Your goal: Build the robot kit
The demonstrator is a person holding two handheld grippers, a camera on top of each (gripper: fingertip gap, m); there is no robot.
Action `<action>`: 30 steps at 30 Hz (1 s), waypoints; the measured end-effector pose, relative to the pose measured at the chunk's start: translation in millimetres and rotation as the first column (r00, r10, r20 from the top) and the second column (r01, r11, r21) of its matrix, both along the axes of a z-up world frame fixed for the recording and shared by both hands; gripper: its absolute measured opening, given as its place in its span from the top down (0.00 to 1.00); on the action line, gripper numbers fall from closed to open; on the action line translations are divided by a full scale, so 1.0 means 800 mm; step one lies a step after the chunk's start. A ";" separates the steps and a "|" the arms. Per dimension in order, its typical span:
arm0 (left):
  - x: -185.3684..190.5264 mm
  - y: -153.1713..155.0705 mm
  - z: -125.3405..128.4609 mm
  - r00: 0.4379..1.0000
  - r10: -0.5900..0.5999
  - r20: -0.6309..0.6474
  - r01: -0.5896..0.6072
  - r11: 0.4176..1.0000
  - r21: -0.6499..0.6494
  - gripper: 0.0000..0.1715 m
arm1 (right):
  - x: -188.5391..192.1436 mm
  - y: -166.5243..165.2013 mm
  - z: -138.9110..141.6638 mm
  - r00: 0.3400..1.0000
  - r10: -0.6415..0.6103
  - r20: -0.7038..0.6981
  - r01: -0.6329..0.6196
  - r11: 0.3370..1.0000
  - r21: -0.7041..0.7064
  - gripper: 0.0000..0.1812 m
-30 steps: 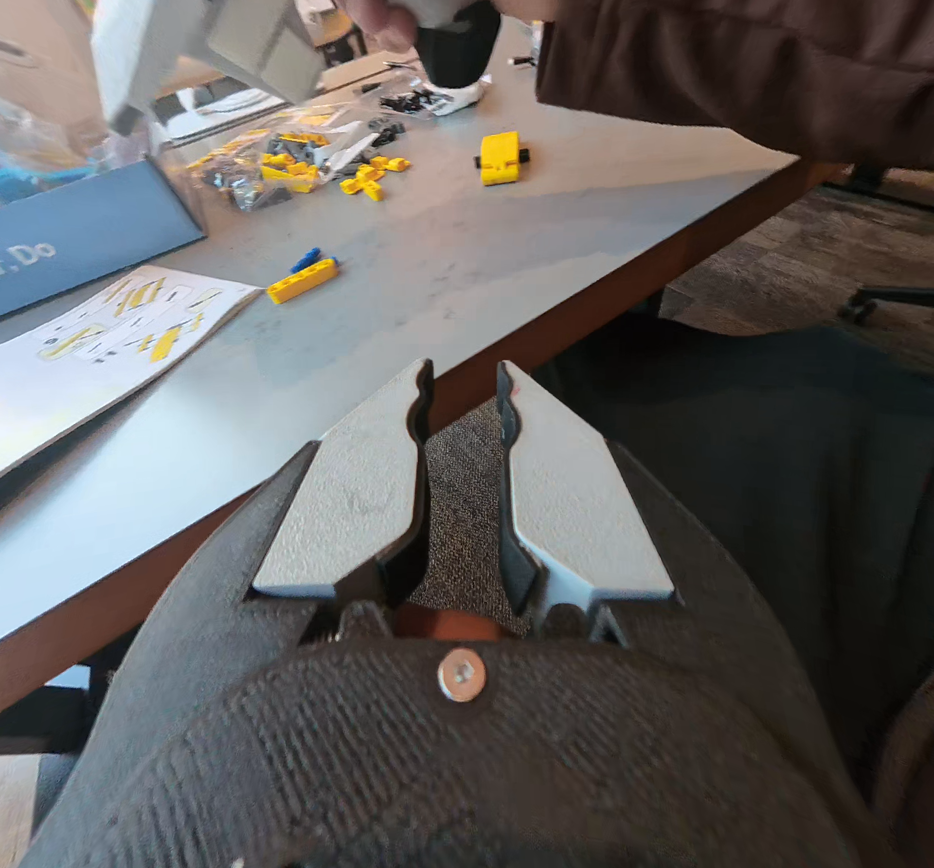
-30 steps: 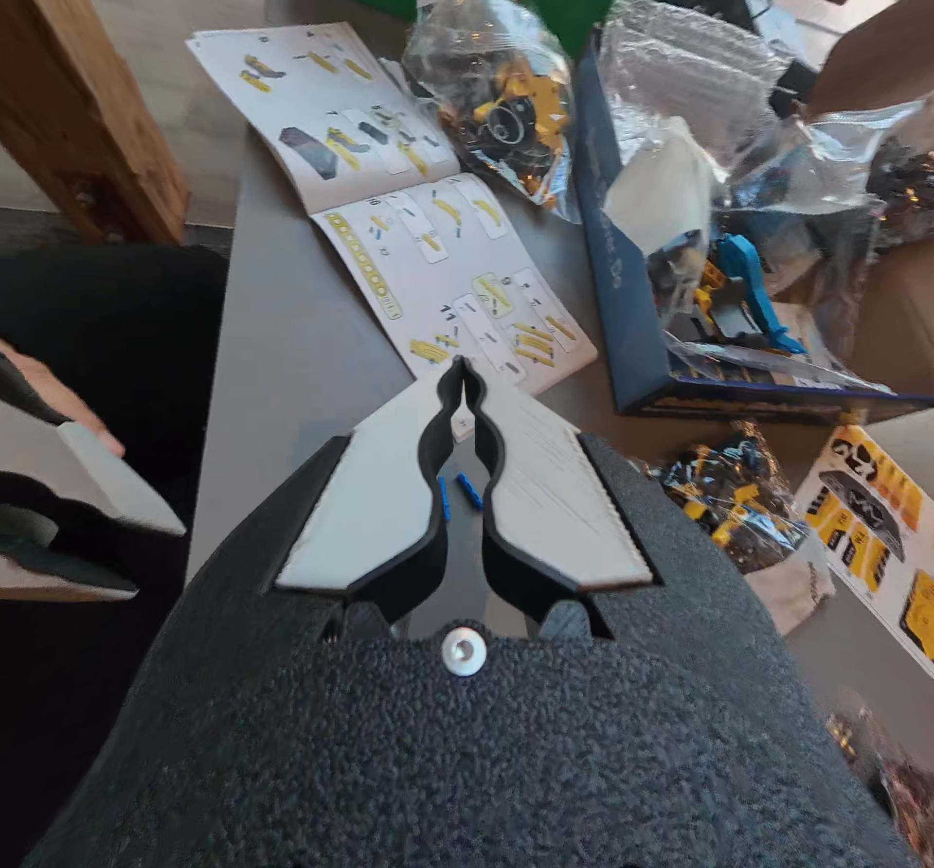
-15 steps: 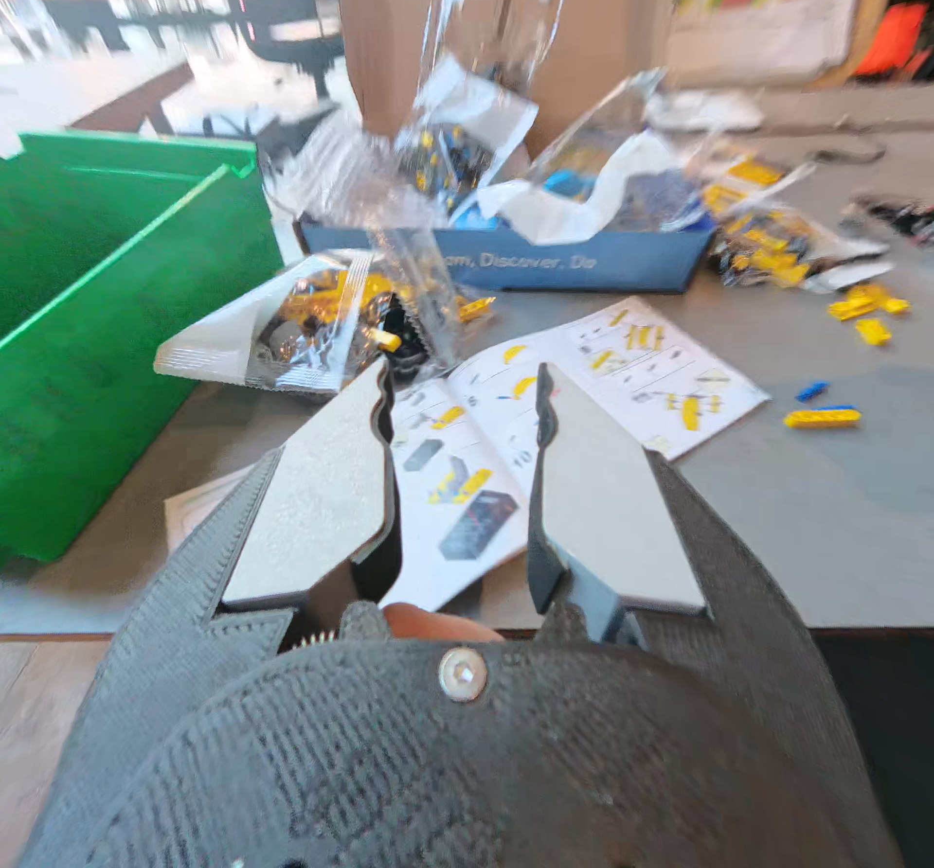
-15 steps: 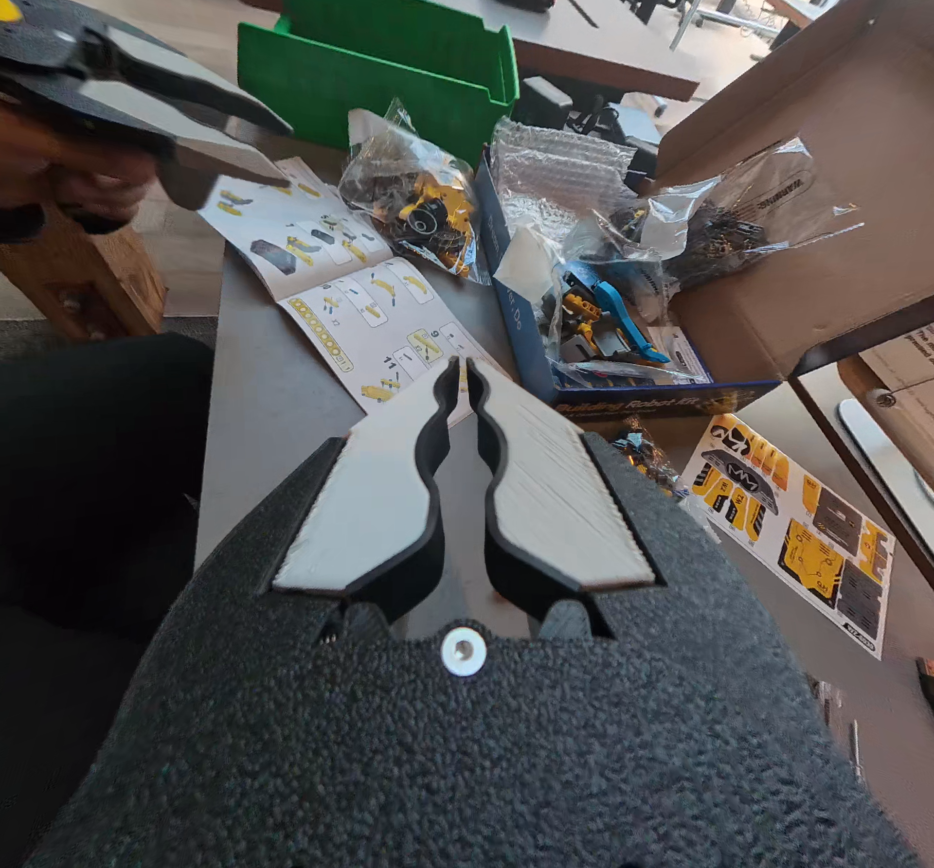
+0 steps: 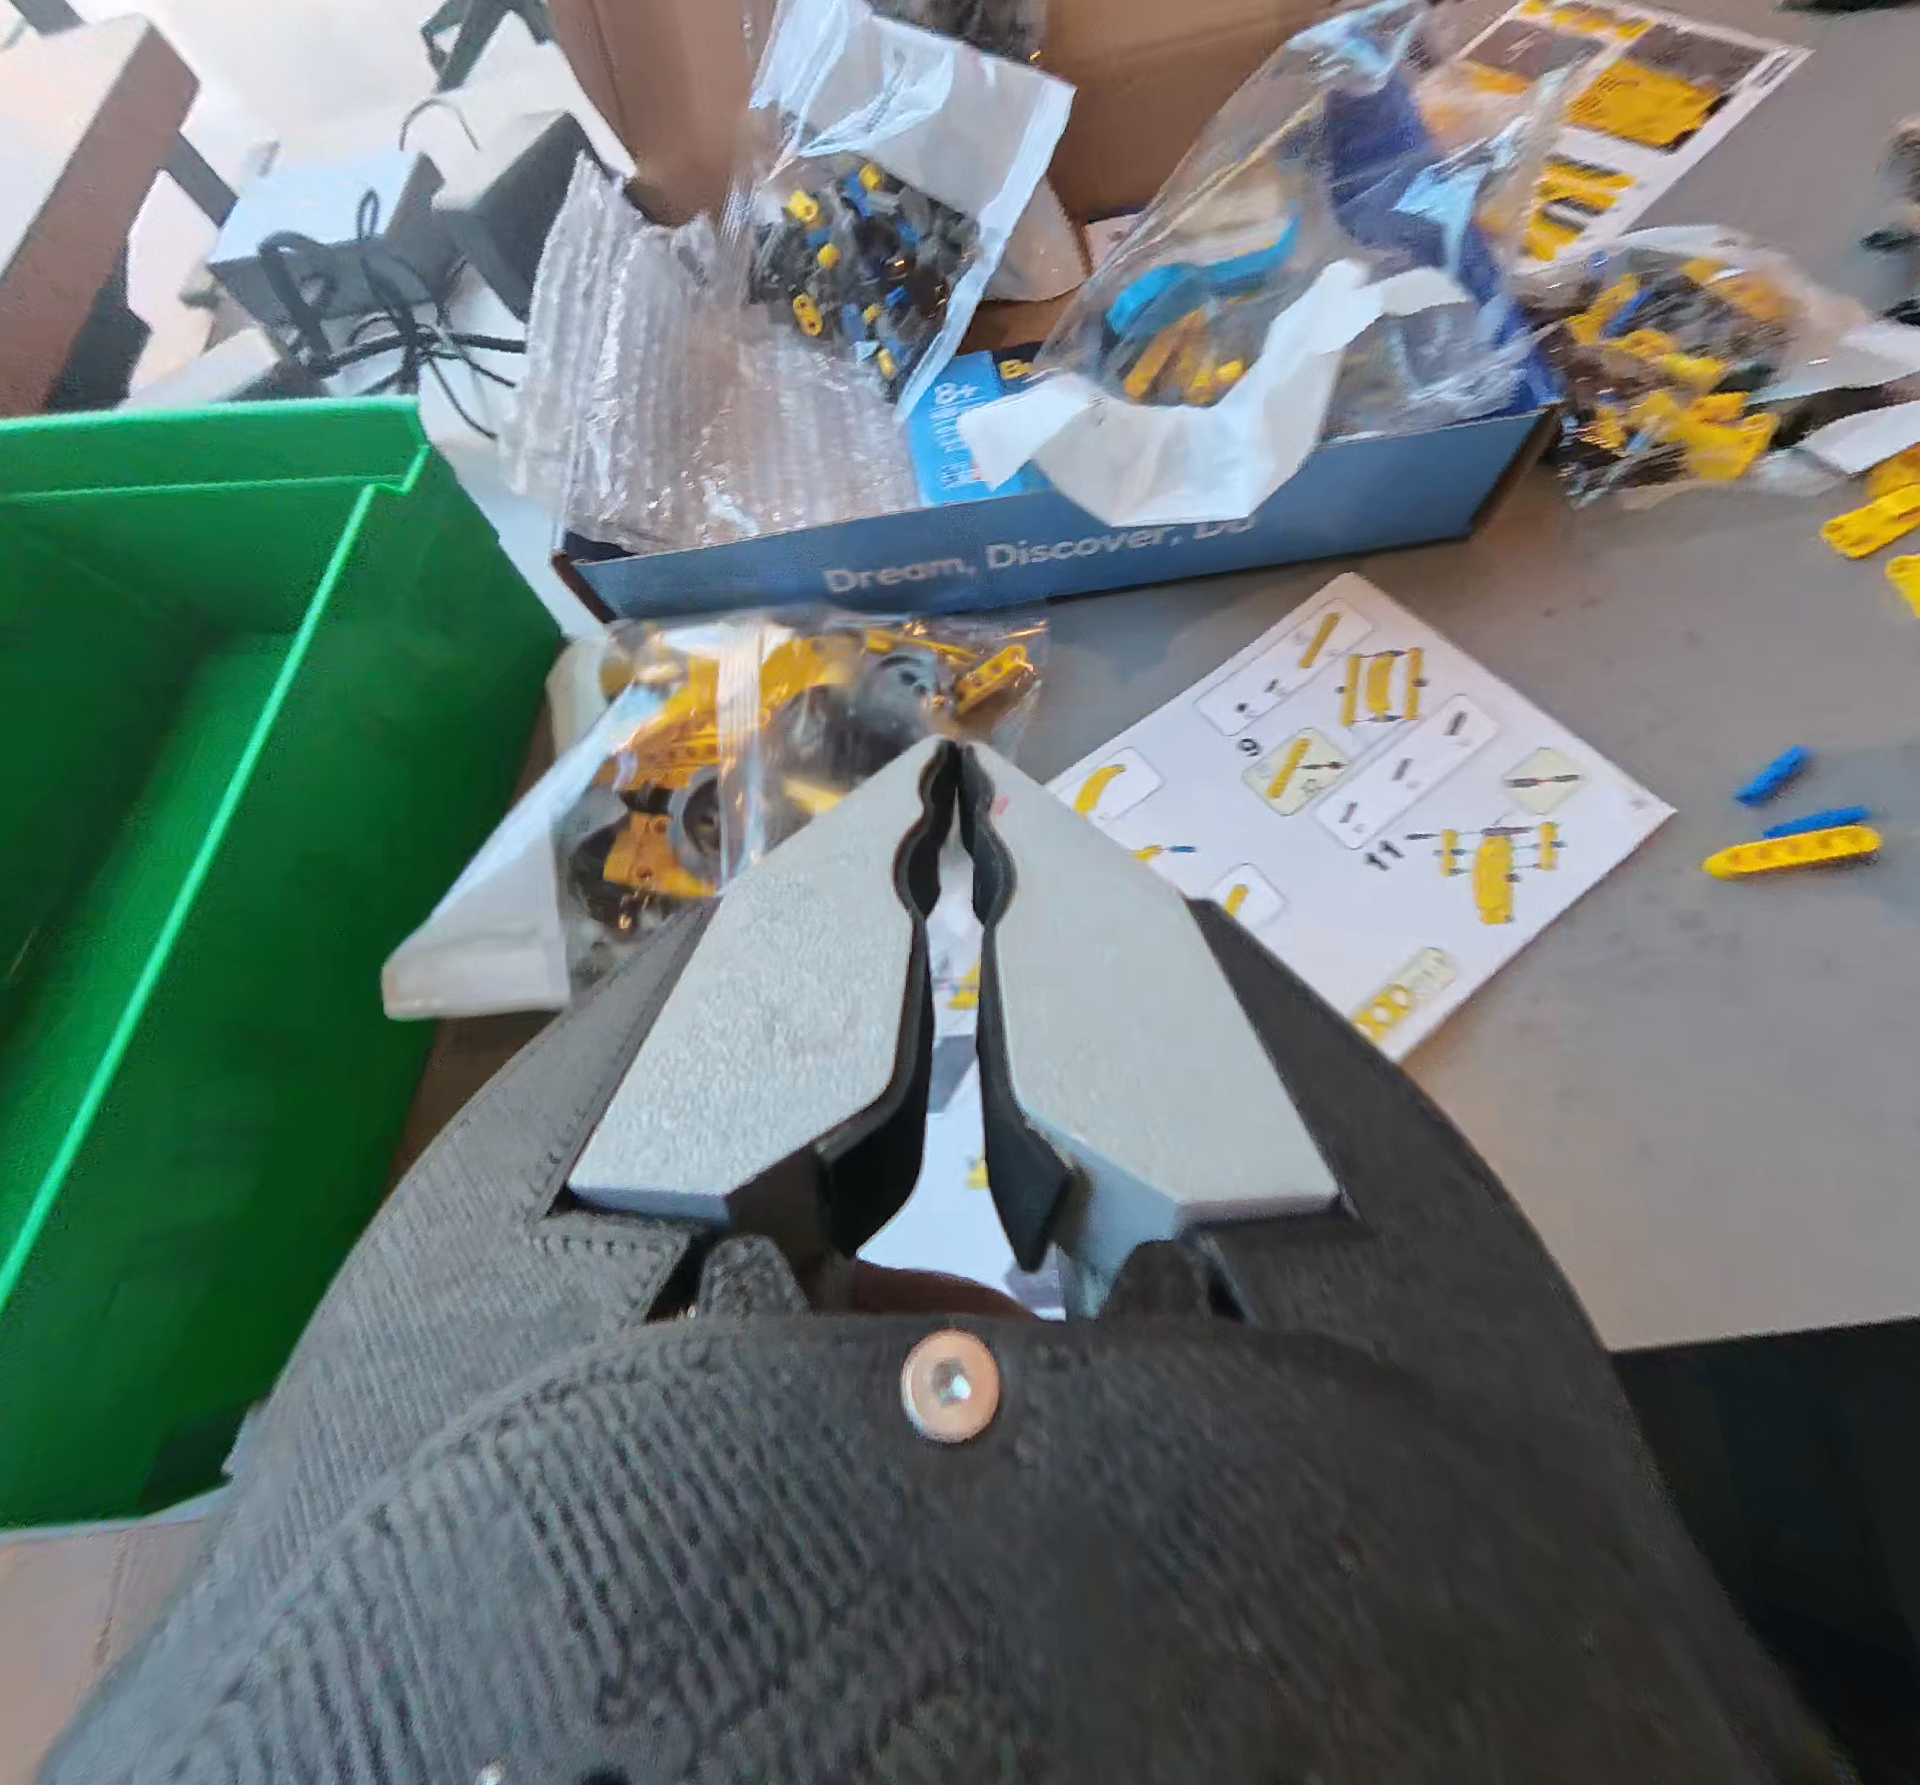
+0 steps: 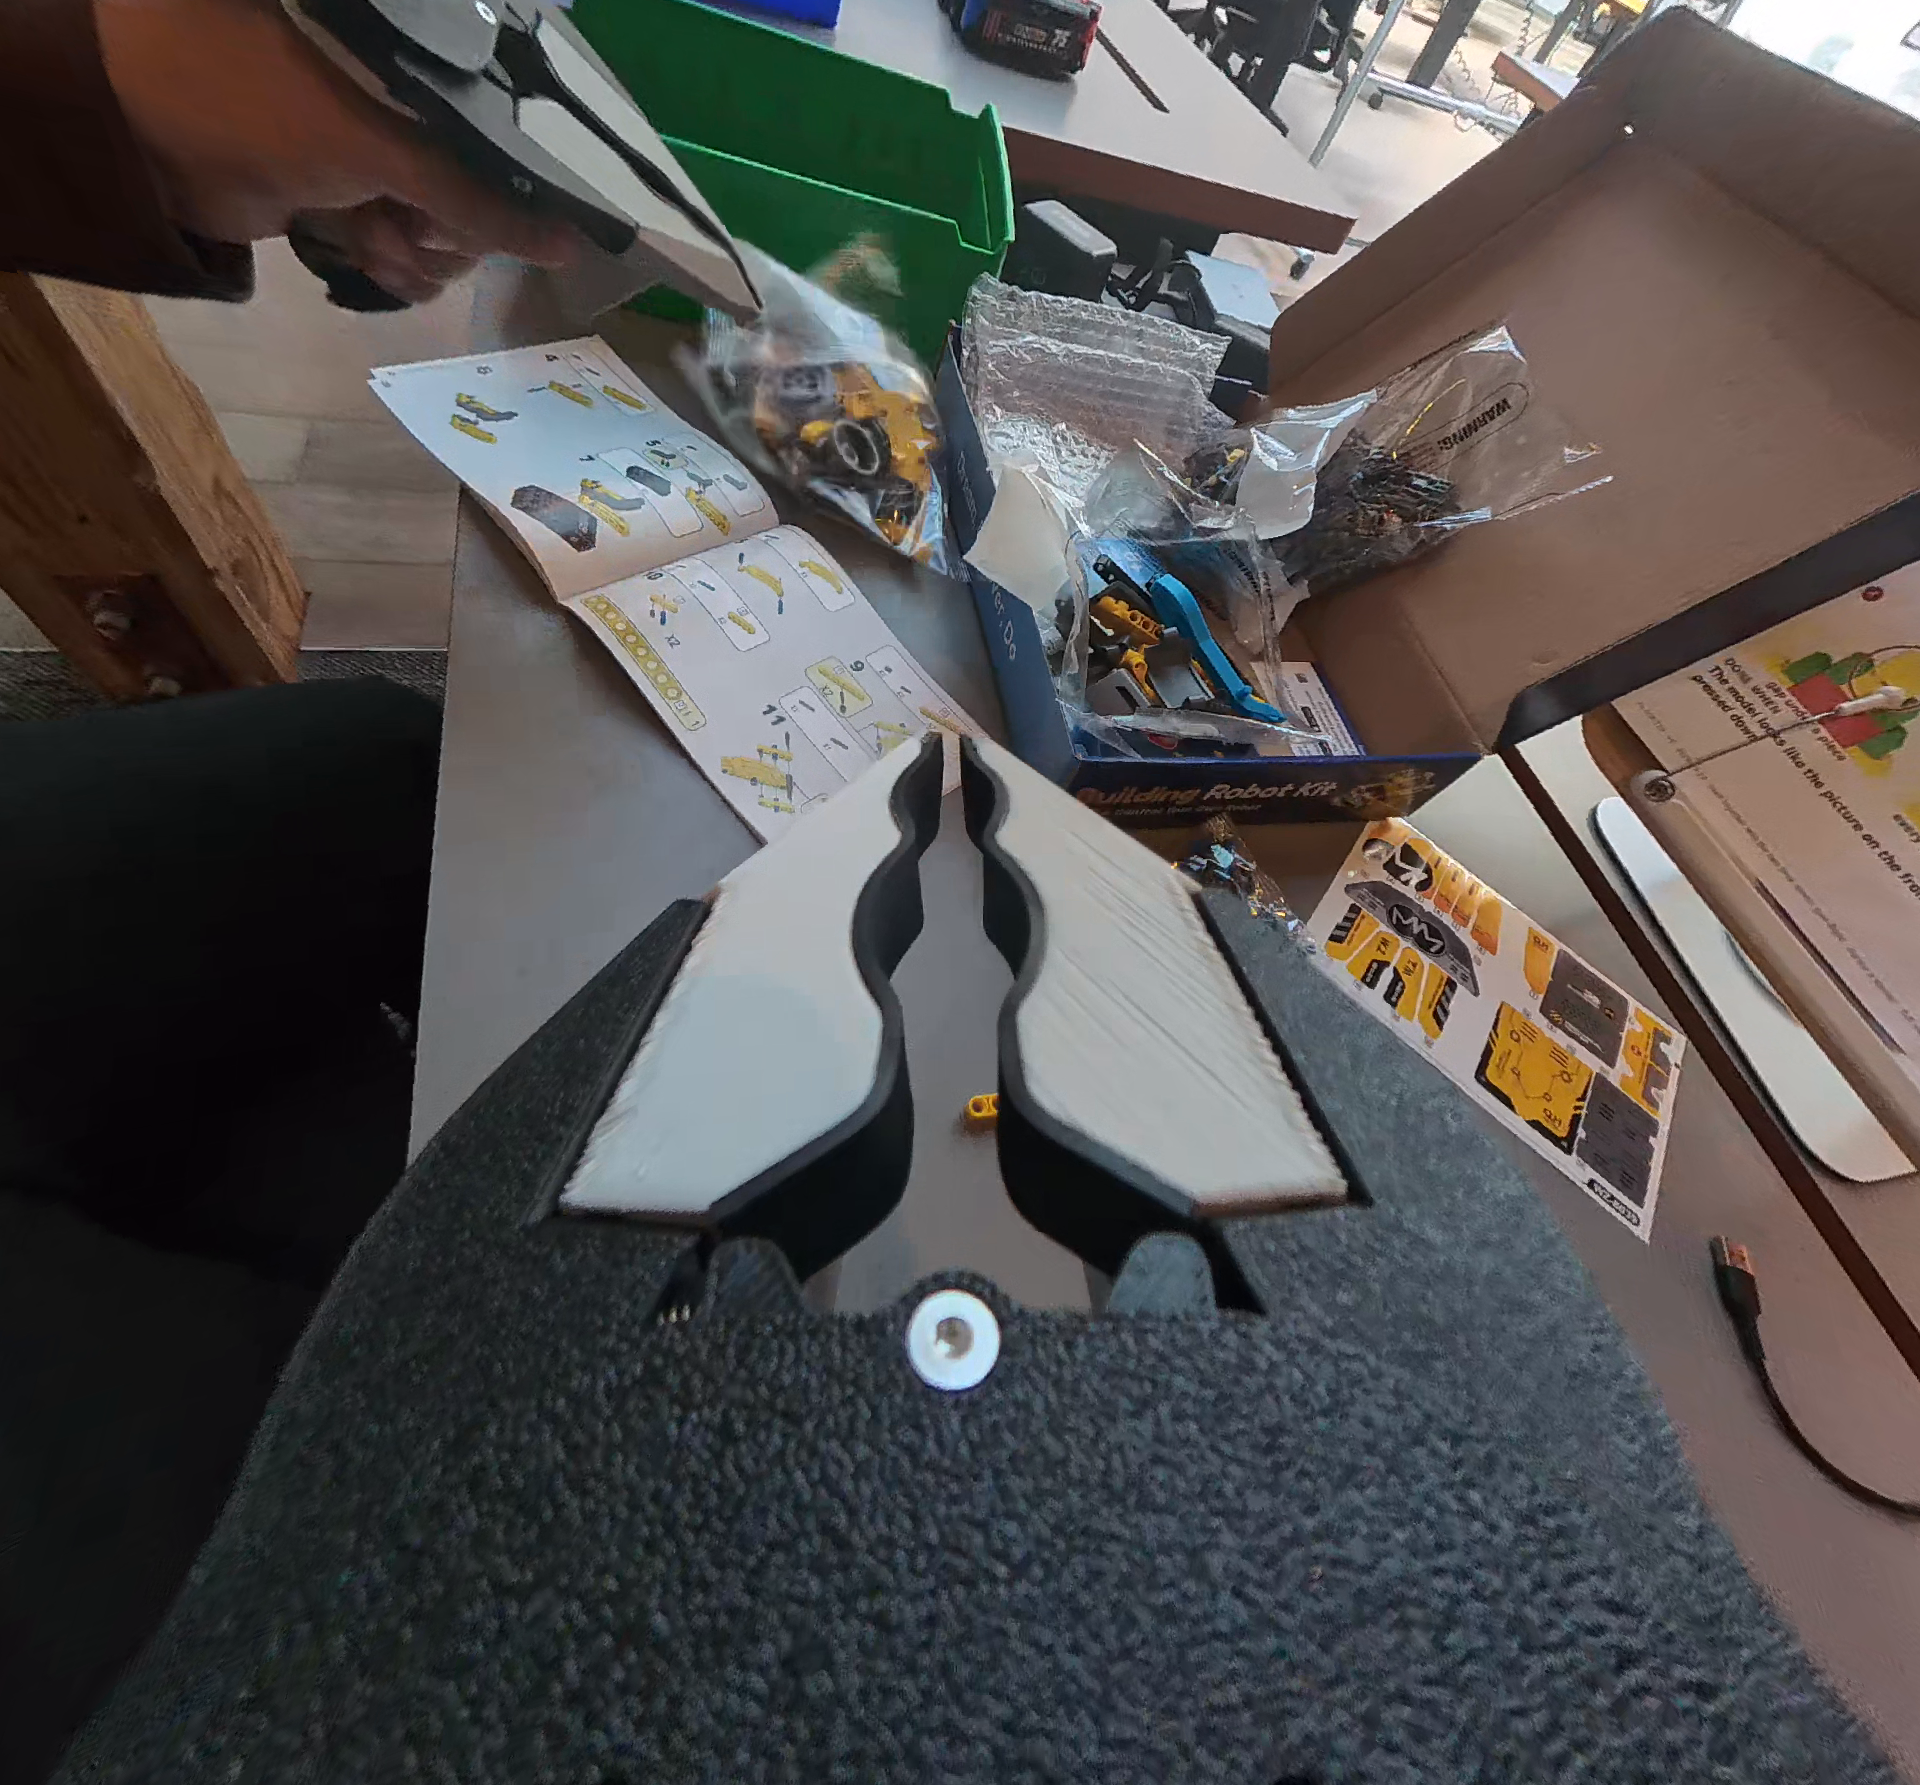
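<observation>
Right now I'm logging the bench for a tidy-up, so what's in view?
bin: one, green, left of the table.
kit box: one, blue, holding parts bags.
bubble wrap: one, clear, in the kit box.
parts bag: one, clear with yellow parts, beside the bin.
manual: one, white, open.
sticker sheet: one, yellow and grey, right.
left hand-held gripper: shut, tips at the parts bag.
right hand-held gripper: nearly shut, empty.

Bright window daylight from behind, wide-angle edge distortion, slight motion blur on plastic bags.
</observation>
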State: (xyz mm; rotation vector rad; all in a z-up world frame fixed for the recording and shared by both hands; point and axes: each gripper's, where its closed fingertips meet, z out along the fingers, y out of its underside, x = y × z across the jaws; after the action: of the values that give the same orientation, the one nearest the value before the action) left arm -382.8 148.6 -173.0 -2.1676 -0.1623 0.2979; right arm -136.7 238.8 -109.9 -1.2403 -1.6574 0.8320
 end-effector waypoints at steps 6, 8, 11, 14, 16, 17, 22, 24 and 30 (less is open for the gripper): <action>0.051 -0.012 -0.007 0.998 -0.066 -0.004 0.066 0.998 -0.003 1.00 | 0.005 -0.005 -0.027 0.996 0.019 0.088 -0.021 0.999 0.025 0.98; 0.039 -0.024 -0.016 1.000 -0.022 0.020 0.022 1.000 -0.001 0.86 | 0.006 -0.005 -0.030 0.995 0.014 0.097 -0.016 1.000 0.027 0.97; 0.027 -0.052 -0.029 0.980 0.037 0.198 -0.041 0.999 0.015 0.68 | 0.009 -0.004 -0.028 0.996 0.012 0.091 -0.013 1.000 0.013 0.97; 0.016 -0.086 -0.047 0.978 0.085 0.189 -0.091 0.996 0.024 0.65 | 0.010 -0.001 -0.031 0.996 0.010 0.092 -0.009 1.000 -0.012 0.97; 0.003 -0.103 -0.060 0.987 0.116 0.113 -0.118 0.993 0.016 0.66 | 0.005 -0.004 -0.035 0.996 0.021 0.089 -0.017 0.998 -0.052 0.97; -0.002 -0.107 -0.066 0.989 0.117 0.089 -0.119 0.993 0.012 0.66 | 0.001 -0.006 -0.038 0.996 0.030 0.086 -0.024 0.997 -0.074 0.97; -0.060 -0.108 -0.065 0.985 0.140 -0.104 -0.138 0.990 0.026 0.66 | -0.018 -0.015 -0.063 0.984 -0.014 0.180 0.018 1.000 -0.023 0.96; -0.085 -0.097 -0.062 0.977 0.127 -0.173 -0.124 0.992 0.033 0.66 | -0.031 -0.039 -0.065 0.982 0.038 0.185 -0.034 0.999 -0.025 0.94; -0.126 -0.067 -0.066 0.912 -0.087 -0.401 0.045 0.993 -0.113 0.63 | -0.085 -0.092 -0.093 0.955 0.205 0.216 -0.195 0.978 -0.067 0.93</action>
State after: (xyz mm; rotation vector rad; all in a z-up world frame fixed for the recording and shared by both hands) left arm -483.4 94.8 -225.6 -2.1540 0.1661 0.7227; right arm -205.1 165.0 -184.1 -1.2465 -1.9804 0.8824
